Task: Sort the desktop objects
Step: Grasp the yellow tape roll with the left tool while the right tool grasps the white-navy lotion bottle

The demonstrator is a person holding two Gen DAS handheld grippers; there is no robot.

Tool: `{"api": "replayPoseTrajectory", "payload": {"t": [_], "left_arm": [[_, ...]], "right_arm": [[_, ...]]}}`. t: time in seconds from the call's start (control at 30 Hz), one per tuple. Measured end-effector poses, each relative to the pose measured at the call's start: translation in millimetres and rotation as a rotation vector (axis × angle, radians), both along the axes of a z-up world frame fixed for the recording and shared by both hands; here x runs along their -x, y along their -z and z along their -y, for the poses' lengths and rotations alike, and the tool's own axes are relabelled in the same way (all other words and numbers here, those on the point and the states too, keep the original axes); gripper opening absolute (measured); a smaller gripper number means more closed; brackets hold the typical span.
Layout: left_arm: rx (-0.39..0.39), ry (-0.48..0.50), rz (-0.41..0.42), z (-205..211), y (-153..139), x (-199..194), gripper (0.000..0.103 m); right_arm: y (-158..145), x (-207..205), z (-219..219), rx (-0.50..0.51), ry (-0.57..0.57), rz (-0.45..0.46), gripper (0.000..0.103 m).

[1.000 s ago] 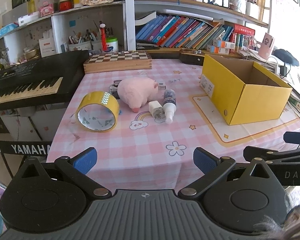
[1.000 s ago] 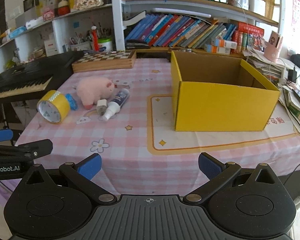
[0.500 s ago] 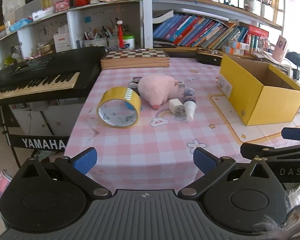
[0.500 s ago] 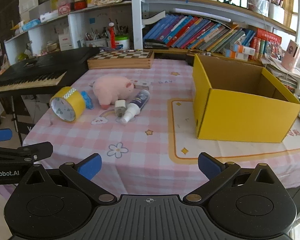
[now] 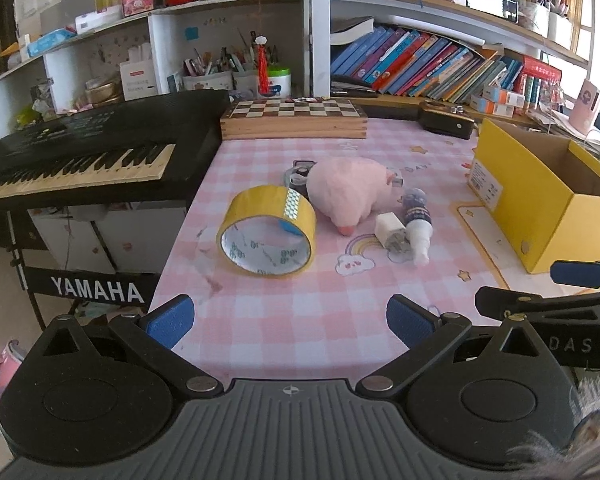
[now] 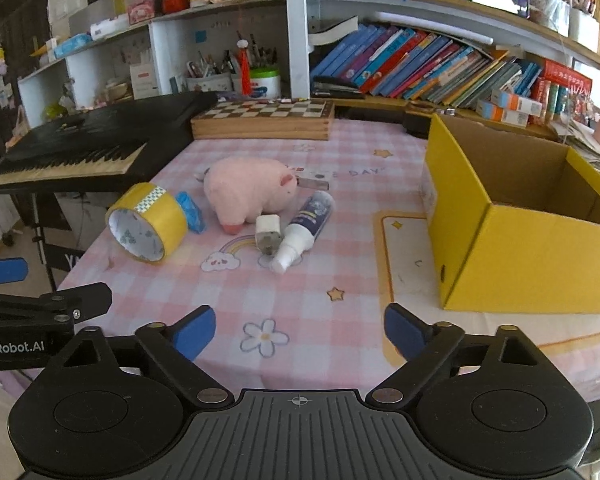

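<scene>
Two claws apart, right claw (image 6: pixel 299 334) closing, empty

White "YAMAHA" on the keyboard stand's crossbar (image 5: pixel 96 291), off the desk's left edge; "DAS" on the right gripper's arm (image 5: pixel 568 344); "enRobot.AI" on the left gripper's arm (image 6: pixel 12 347); "DAY" printed on the tablecloth (image 6: pixel 364 172).

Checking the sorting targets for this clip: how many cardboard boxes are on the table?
1: the yellow box stands open on the table's right side, apart from the tape roll and pink plush. None hidden, as far as shows.
</scene>
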State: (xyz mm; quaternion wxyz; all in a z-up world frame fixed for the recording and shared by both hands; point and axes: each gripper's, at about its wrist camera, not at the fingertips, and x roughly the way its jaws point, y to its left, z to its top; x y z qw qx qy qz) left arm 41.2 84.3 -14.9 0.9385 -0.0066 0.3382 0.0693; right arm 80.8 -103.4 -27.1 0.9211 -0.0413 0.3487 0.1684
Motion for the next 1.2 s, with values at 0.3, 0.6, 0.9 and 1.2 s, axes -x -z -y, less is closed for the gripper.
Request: {"api": "replayPoseTrajectory", "payload": {"t": [0.3,0.6,0.9,1.2], "left_arm": [[0.034,-0.017,-0.005,-14,3,-43,0.103],[0.041,-0.027,-0.018,-18,7,-77,0.103],[0.039,-0.046,-0.043,-20,14,-99,0.103],[0.025,-0.08,-0.062,-22,22,-117,0.103]], "right_arm": [[-4,-44,-8,-0.016,0.023,-0.012,0.087],[3,-78,-14,-0.012,0.03,-0.054,0.087],[12,-110,-17,-0.046,0.053,-0.1,0.084],[31,-158,-26,-0.084,0.137,-0.183,0.065]]}}
